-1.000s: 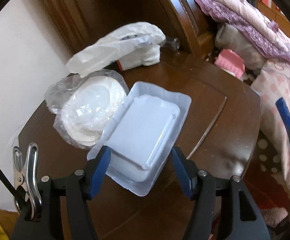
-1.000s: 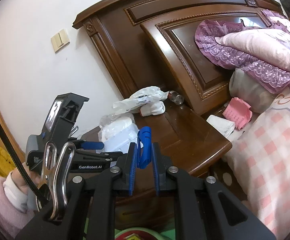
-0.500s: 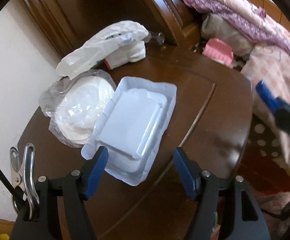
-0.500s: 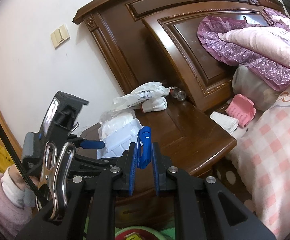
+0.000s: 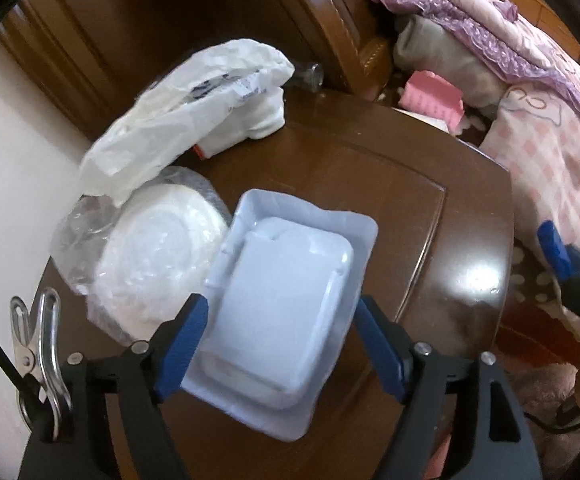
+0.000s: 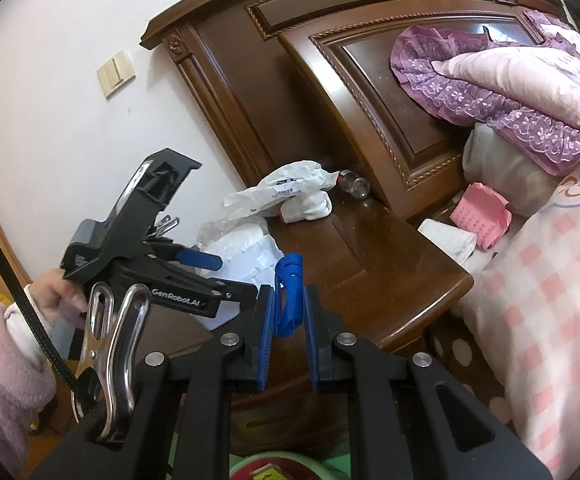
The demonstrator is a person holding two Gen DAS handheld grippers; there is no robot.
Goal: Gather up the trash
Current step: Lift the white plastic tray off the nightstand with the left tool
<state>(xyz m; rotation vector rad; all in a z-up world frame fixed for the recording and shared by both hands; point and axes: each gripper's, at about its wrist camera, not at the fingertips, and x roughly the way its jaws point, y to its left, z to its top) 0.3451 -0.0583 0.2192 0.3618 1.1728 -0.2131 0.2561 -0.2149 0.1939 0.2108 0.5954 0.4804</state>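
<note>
A pale upturned plastic tray (image 5: 286, 308) lies on the dark wooden nightstand (image 5: 401, 200). My left gripper (image 5: 282, 316) points steeply down over it, its jaws opening, with the tray between the blue fingers (image 5: 186, 332) and no pad pressing on it. From the right wrist view the left gripper (image 6: 226, 276) hangs over the tray (image 6: 258, 260), held by a hand in a pink sleeve (image 6: 6, 360). My right gripper (image 6: 288, 312) stays off the nightstand's front, shut on a blue plastic clip (image 6: 288, 280). Its tip (image 5: 557, 252) shows at the right edge.
Beside the tray lie bagged white plates (image 5: 158, 256), a crumpled white bag (image 5: 186, 108), a white cloth (image 5: 258, 120) and a small glass bottle (image 5: 309, 76) against the headboard (image 6: 369, 80). Pink paper (image 6: 481, 216) sits by the checked bed (image 6: 549, 300). A green bin rim (image 6: 286, 464) is below.
The left gripper has come closer over the tray and its fingers have spread wider around it. The right gripper has kept still with the blue clip.
</note>
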